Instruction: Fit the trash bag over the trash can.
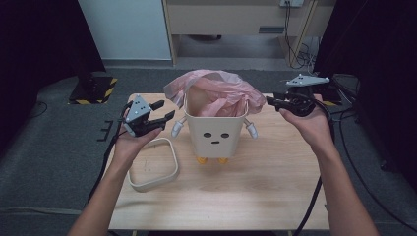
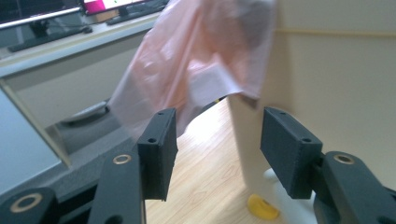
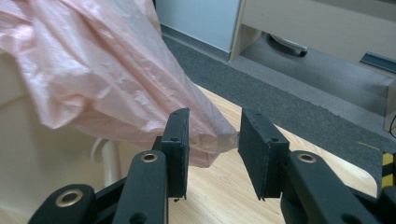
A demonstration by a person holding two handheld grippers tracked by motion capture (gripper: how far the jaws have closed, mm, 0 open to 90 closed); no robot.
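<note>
While the thin pink plastic bag liner [image 1: 216, 91] drapes loosely over the cream face-printed bin [image 1: 215, 132] mid-table, both grippers hold nothing, jaws parted. If the right gripper [image 3: 212, 135] closes on just the film's tip between its jaws, it may slip or tear; a push from the left gripper [image 2: 217, 142] could tip the light bin.

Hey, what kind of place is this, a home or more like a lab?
Probably an office or lab recording space: a light wooden table on grey carpet, black curtains, and a yellow-black striped stand base.
</note>
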